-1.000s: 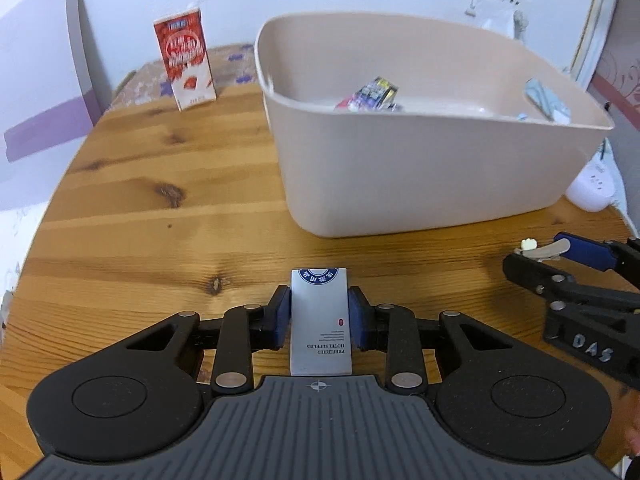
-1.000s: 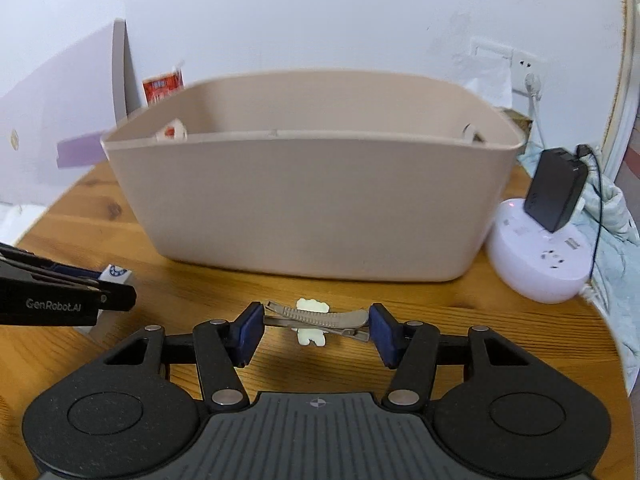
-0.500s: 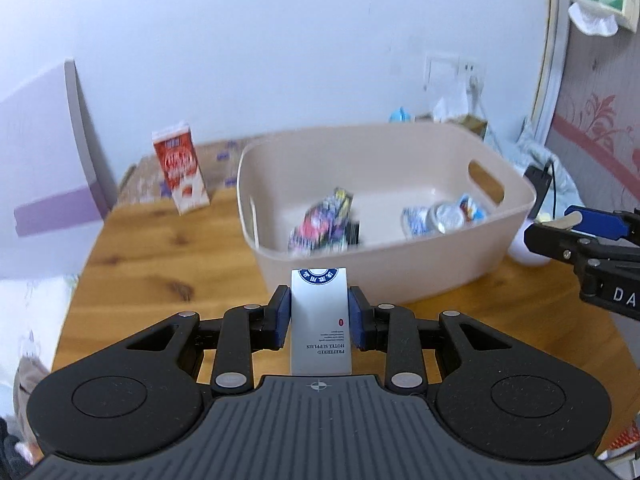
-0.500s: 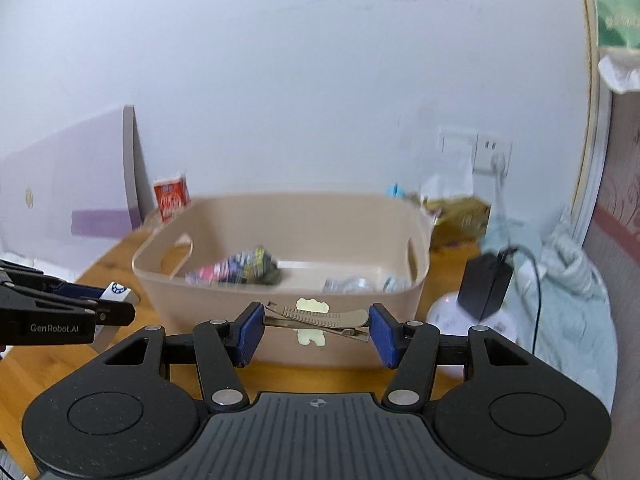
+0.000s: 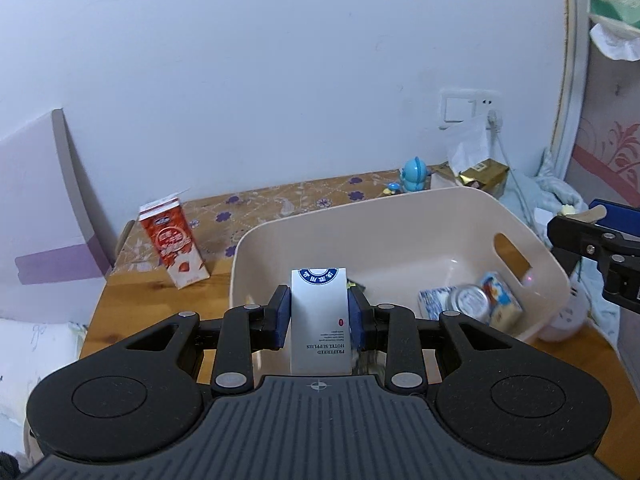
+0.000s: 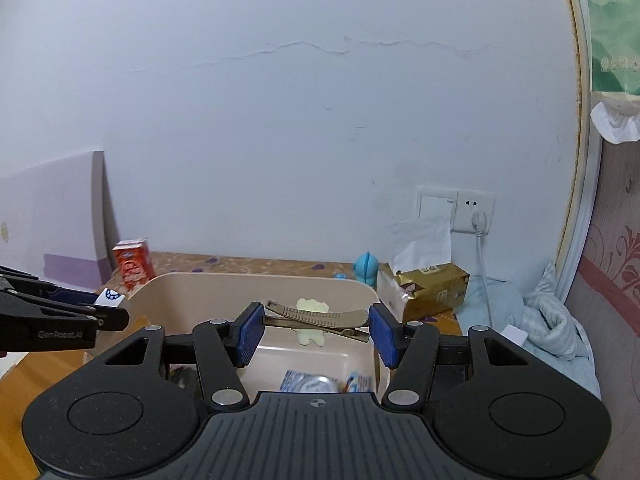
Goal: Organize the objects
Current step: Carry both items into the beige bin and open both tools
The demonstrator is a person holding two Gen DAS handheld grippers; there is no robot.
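Observation:
My left gripper (image 5: 319, 312) is shut on a white hotel-supplies box (image 5: 319, 320) with a blue emblem and holds it above the near left part of the beige bin (image 5: 400, 208). My right gripper (image 6: 316, 330) is shut on a tan hair clip (image 6: 318, 314) with a pale yellow charm, held above the bin (image 6: 224, 280). The right gripper also shows at the right edge of the left wrist view (image 5: 592, 220). The left gripper shows at the left of the right wrist view (image 6: 106, 306). Small packets and a cup (image 5: 472, 300) lie in the bin.
A red strawberry milk carton (image 5: 174, 248) stands on the wooden table (image 5: 120, 300) left of the bin. A blue toy figure (image 5: 416, 174), a gold tissue pack (image 6: 432, 288) and a wall socket with cable (image 6: 476, 210) are behind the bin. A white power hub (image 5: 568, 320) sits right.
Both grippers have risen from table height to above the bin, each still holding its object. The bin's inside now shows from above.

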